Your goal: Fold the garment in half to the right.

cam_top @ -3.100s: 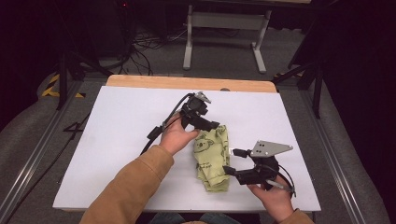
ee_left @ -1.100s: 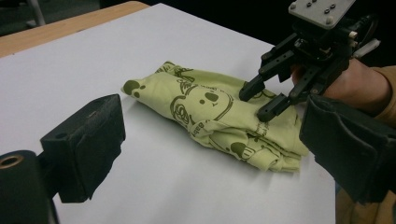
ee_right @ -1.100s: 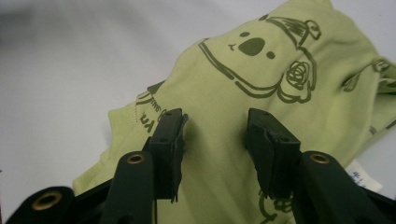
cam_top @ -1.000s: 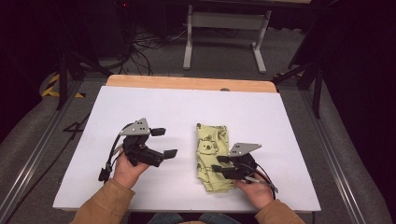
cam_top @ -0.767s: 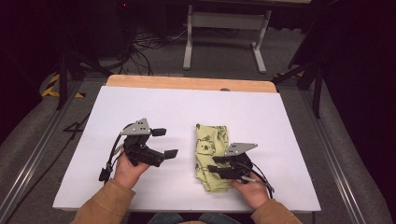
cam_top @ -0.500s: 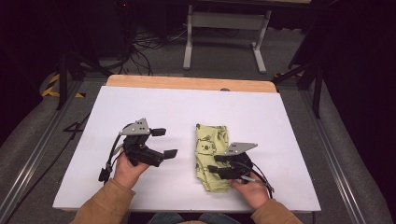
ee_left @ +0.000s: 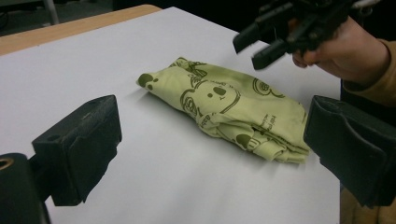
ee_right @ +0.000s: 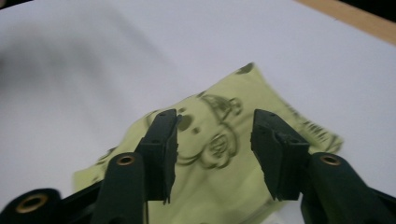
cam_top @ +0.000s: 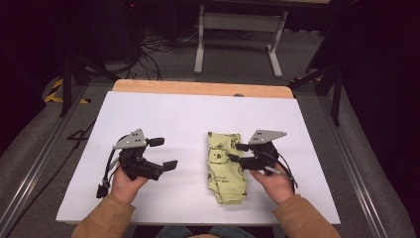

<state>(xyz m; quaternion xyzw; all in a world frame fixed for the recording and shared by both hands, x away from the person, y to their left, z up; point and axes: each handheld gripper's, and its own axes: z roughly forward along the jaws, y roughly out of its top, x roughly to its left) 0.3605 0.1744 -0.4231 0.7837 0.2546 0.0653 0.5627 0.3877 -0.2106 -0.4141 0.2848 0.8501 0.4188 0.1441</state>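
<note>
High view, centre right: a folded yellow-green cloth (cam_top: 226,167) with bear prints; right gripper (cam_top: 238,153) above it, jaws partly apart, just been closing, gripping nothing; left gripper (cam_top: 163,153) wide.

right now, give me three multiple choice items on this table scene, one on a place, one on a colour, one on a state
1. Where does the folded cloth lie on the white table?
A. right of centre
B. far left corner
C. on the wooden edge

2. What colour is the cloth?
A. red
B. pale yellow-green with dark prints
C. plain blue

3. How does the right gripper stand?
A. shut on the cloth
B. open above the cloth
C. lying on the table

Answers: 1 A, the high view shows it beside the right hand. 2 B, bear prints show in the left gripper view. 3 B, its jaws stand apart above the cloth with nothing between them.
</note>
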